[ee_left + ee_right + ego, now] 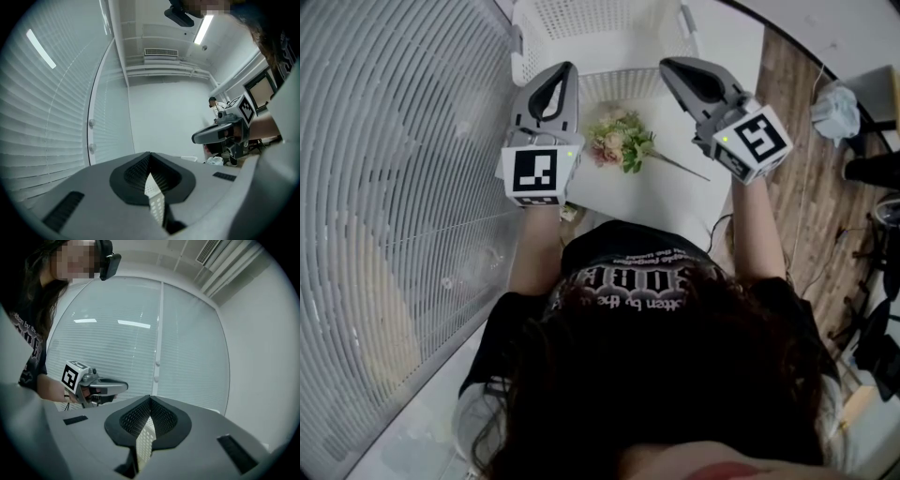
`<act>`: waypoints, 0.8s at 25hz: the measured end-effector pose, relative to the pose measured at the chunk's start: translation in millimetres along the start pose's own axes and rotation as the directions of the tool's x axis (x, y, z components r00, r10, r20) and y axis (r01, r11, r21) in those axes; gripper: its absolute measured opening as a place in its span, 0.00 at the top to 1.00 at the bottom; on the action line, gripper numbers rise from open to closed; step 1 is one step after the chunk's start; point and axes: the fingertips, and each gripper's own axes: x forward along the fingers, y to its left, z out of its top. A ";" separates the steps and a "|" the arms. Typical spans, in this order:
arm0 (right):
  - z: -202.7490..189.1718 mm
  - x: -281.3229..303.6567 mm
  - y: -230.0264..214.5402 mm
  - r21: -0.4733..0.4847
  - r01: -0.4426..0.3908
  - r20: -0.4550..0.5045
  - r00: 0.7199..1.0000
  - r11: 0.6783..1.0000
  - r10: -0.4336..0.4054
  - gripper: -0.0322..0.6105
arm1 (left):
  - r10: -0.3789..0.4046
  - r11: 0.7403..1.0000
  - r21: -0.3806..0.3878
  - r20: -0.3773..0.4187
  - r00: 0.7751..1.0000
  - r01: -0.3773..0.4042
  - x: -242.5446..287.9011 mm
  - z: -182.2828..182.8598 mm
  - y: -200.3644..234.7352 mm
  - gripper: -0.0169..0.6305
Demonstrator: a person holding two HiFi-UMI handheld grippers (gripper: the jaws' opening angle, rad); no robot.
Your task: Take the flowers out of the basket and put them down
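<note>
A small bunch of pink and cream flowers (619, 141) with green leaves and a thin stem lies on the white table (675, 202), just in front of the white slatted basket (600, 28). I hold both grippers raised above the table, one on each side of the flowers and apart from them. My left gripper (569, 67) is shut with nothing in it; the left gripper view shows its jaws meeting at the tip (150, 153). My right gripper (666, 64) is shut and empty too, its jaws closed together (150, 397).
A large curved window with white blinds (394, 187) fills the left side. To the right of the table are a wooden floor (797, 141), a crumpled white bag (836, 111) and some cables. The person's head and black T-shirt fill the lower part of the head view.
</note>
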 end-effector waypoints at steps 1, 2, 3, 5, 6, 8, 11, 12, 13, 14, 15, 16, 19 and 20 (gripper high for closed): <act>2.1 0.0 -1.2 0.003 0.009 -0.001 1.000 1.000 -0.009 0.91 | 0.001 1.000 0.000 0.000 1.000 -0.001 -0.5 0.0 0.6 0.97; 4.4 0.1 -2.4 0.003 0.017 0.000 1.000 1.000 -0.017 0.91 | 0.002 1.000 0.000 0.001 1.000 -0.002 -0.8 -0.3 1.0 0.97; 6.5 0.3 -3.5 0.001 0.025 0.002 1.000 1.000 -0.025 0.91 | 0.003 1.000 -0.001 0.000 1.000 -0.003 -1.0 -0.7 1.3 0.97; 9.4 1.1 -5.9 -0.007 0.039 0.005 0.999 0.999 -0.039 0.91 | 0.003 1.000 -0.003 -0.001 1.000 -0.003 -0.8 -1.4 1.3 0.97; 9.9 1.4 -7.1 -0.008 0.046 0.006 0.999 0.999 -0.046 0.91 | 0.003 1.000 -0.002 -0.001 1.000 -0.003 -0.5 -1.5 1.1 0.97; 10.0 2.1 -8.6 -0.004 0.055 0.005 0.998 0.998 -0.055 0.91 | 0.001 1.000 0.000 -0.002 1.000 -0.001 0.5 -1.0 0.3 0.97; 7.8 3.4 -7.6 0.008 0.054 -0.007 0.998 0.998 -0.054 0.91 | -0.001 1.000 0.000 -0.002 1.000 0.001 2.5 -0.3 0.3 0.97; 7.5 3.9 -7.0 0.011 0.052 -0.007 0.999 0.999 -0.052 0.91 | -0.002 1.000 -0.003 -0.002 1.000 0.002 2.7 -0.4 0.6 0.97; 7.6 4.3 -7.2 0.016 0.056 -0.006 0.998 0.998 -0.056 0.91 | -0.002 1.000 -0.008 -0.001 1.000 0.002 2.5 -0.6 0.9 0.97; 8.5 4.7 -8.0 0.020 0.064 -0.005 0.998 0.998 -0.064 0.91 | -0.001 1.000 -0.014 -0.001 1.000 0.001 2.1 -0.8 1.3 0.97; 9.5 5.2 -8.8 0.022 0.070 -0.003 0.998 0.997 -0.070 0.91 | 0.000 1.000 -0.018 -0.002 1.000 0.000 1.8 -1.3 1.8 0.97; 10.3 5.6 -9.0 0.020 0.072 -0.001 0.997 0.997 -0.072 0.91 | 0.002 1.000 -0.020 -0.003 1.000 -0.002 1.7 -1.7 2.1 0.97; 10.0 5.9 -8.1 0.017 0.064 0.004 0.998 0.998 -0.064 0.91 | 0.004 1.000 -0.022 -0.005 1.000 -0.004 2.3 -2.0 2.4 0.97; 9.4 5.8 -8.4 0.020 0.067 0.000 0.998 0.998 -0.067 0.91 | 0.005 1.000 -0.024 -0.004 1.000 -0.005 2.5 -1.3 3.0 0.97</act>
